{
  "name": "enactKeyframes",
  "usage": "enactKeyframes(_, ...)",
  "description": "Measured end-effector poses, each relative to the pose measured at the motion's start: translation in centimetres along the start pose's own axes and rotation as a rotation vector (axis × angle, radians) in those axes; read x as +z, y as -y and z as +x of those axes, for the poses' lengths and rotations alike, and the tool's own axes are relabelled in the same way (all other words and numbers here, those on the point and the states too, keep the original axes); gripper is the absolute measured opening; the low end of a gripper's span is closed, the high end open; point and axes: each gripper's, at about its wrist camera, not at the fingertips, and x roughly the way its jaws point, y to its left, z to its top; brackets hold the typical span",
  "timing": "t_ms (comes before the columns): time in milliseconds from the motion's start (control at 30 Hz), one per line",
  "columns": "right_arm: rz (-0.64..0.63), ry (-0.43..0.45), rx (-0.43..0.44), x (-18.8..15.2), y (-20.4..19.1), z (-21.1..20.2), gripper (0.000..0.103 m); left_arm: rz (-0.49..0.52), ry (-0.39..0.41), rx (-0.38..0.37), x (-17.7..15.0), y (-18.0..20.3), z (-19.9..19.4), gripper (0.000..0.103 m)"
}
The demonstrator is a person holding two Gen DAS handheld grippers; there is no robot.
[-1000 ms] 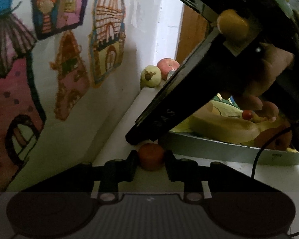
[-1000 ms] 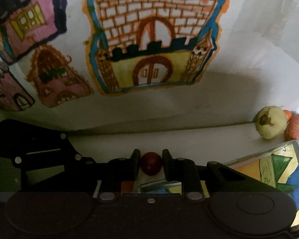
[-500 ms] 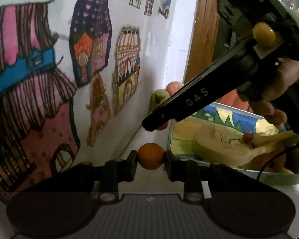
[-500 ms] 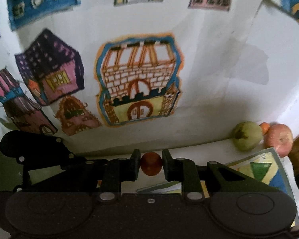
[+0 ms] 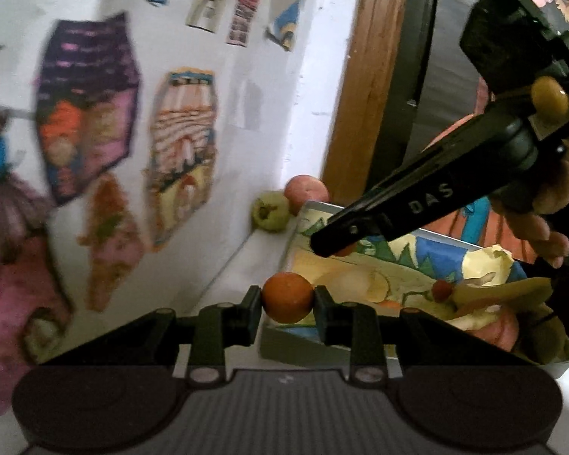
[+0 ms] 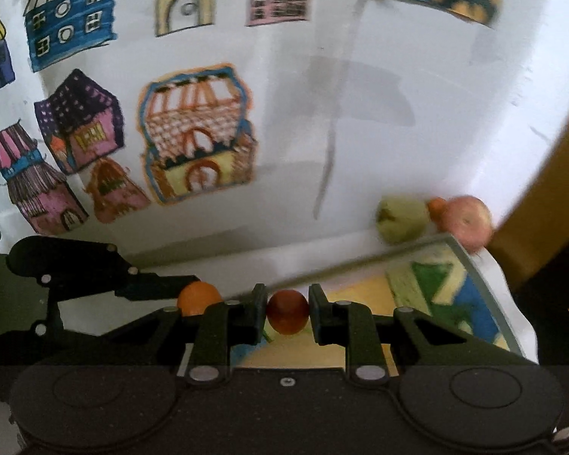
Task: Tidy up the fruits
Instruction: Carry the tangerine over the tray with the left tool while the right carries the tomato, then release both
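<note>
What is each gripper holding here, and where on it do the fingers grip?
The left gripper pinches a small orange fruit across its middle; the right gripper pinches a small darker reddish fruit the same way.

Our two grippers are matte black plastic: the left gripper (image 5: 287,298) has a ribbed grey base and silver screws, while the right gripper (image 6: 287,313) bears white "DAS" lettering and a yellow knob.
</note>
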Motion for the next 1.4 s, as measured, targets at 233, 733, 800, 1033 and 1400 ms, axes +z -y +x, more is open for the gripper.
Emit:
enactKeyframes(233,0.027,-0.019,-0.041,-3.5,1.6,-1.9,0.025,0.001,-0.011,-0.016,-0.3,1.1,1.5,0.032)
enactKeyframes(733,0.086,0.004,-0.105,-7.2,1.1,-2.2,0.025,-0.008,-0.013,0.003,-0.5,2.0,2.2,0.032)
enactKeyframes(800,0.098,0.008,-0.113,-7.5,1.0,-2.2,0.025,-0.007,-0.014,0.01,-0.4,2.1,2.3,0.032)
enactKeyframes(1033,0.115,0.024,-0.125,-8.2,0.8,-2.2,0.025,-0.007,-0.013,0.027,-0.4,2.3,2.4,0.032)
enactKeyframes(1400,0.112,0.008,-0.118,-8.6,0.5,-1.3,0.025,-0.017,-0.02,0.026,-0.4,2.1,2.7,0.033)
